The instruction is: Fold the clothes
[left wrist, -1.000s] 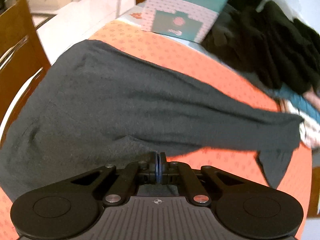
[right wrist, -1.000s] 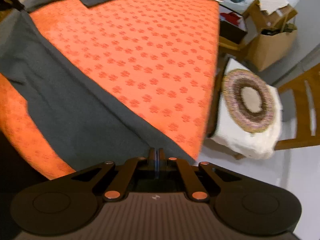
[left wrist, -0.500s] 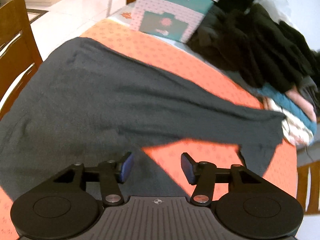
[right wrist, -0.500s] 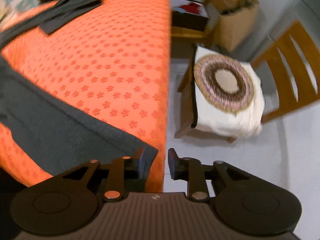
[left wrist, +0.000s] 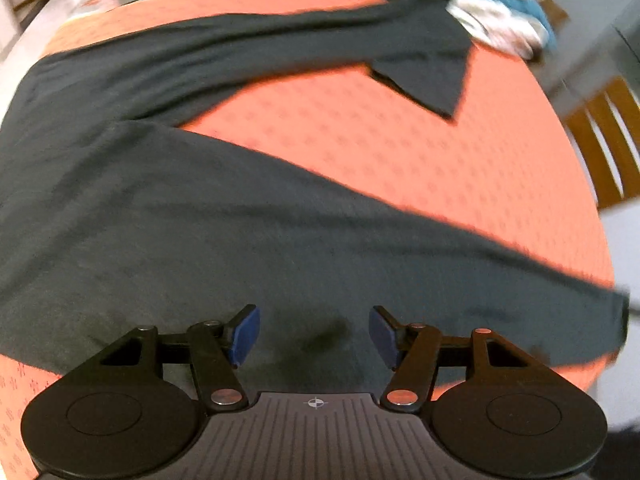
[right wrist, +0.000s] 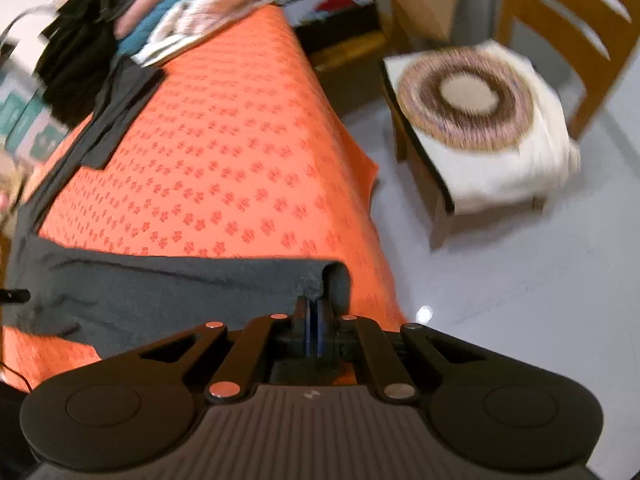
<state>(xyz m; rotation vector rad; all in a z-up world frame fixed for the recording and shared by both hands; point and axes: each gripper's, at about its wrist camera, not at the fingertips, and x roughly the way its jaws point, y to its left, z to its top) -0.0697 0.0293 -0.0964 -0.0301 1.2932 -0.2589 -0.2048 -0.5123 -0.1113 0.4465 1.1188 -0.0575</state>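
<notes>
Garment: the dark garment (left wrist: 240,240) lies spread on my orange tabletop (left wrist: 440,152).
Left gripper (left wrist: 314,334): jaws apart, above its near edge.
Right gripper (right wrist: 314,322): clamped on its corner.
Right view only: chair (right wrist: 480,128) beside the tabletop.

a dark grey garment (left wrist: 200,220) lies spread flat across the orange flower-print tablecloth (left wrist: 420,152), its two long legs (left wrist: 280,40) splayed in a v with bare cloth showing between them. the farther leg's cuff is folded back on itself, near the cloth's far edge. the nearer leg's hem (right wrist: 332,276) lies at the cloth's near corner, slightly curled up.
</notes>
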